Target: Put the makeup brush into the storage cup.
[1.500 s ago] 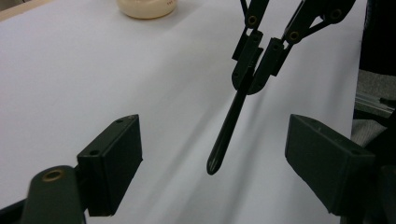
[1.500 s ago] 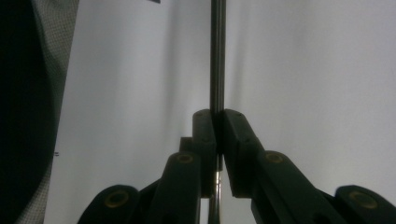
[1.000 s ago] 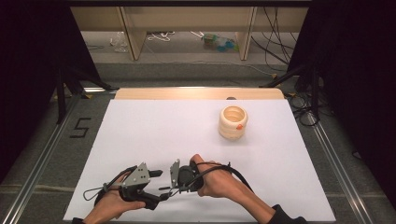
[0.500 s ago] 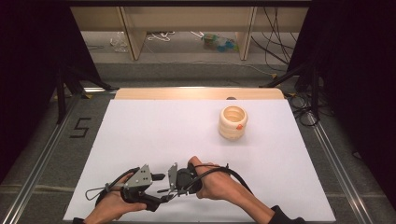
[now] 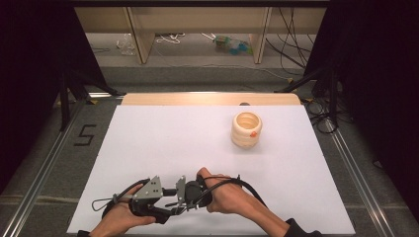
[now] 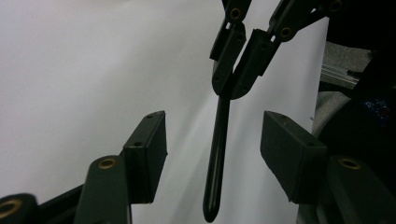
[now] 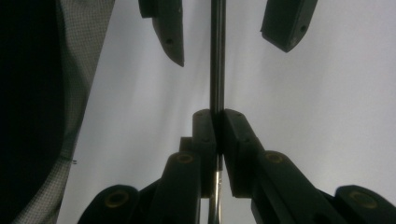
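At the bottom centre of the high view, the left gripper and the right gripper meet nose to nose above the near edge of the white table. The right gripper has its jaws pressed together on a thin dark rod, which runs straight up the middle of the right gripper view. In the left gripper view that same rod hangs down the centre of the frame, its rounded end low in the picture, between the two jaws of the left gripper. Those jaws stand wide apart, one on each side of the rod and not touching it. Well apart from the hands, right of centre in the high view, a cream ridged cup stands upright on the table.
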Demonstrator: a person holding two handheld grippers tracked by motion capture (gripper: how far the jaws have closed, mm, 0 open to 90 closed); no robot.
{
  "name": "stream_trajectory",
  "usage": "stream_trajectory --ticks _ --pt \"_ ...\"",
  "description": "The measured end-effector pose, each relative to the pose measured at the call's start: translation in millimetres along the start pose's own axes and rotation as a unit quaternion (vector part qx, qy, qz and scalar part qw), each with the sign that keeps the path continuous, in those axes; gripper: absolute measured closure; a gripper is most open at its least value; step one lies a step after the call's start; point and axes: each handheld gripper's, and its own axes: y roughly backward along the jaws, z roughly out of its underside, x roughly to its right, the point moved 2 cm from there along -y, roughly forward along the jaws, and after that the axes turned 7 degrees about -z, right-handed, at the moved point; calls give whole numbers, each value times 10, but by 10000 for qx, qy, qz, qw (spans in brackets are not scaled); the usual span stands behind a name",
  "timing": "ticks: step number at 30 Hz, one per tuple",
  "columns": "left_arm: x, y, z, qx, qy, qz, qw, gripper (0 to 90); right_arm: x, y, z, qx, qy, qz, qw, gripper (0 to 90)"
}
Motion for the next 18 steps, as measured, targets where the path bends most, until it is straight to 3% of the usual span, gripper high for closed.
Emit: stream_trajectory --ticks 1,9,12,14,18 --pt "-1 1 -2 -13 -2 23 10000 437 9 -15 3 118 75 -29 9999 840" --pt "3 6 -2 -72 -38 111 9999 512 -12 14 -15 -55 84 32 9999 840" --pt "12 -6 -3 -48 -4 199 9998 529 -19 0 -20 37 80 -24 10000 840" --pt "7 -4 1 -96 -32 194 9998 540 -11 -2 -20 51 186 -38 9998 840" --pt "-1 -7 9 -167 -25 151 9997 565 -21 13 -25 -32 147 31 9999 841"
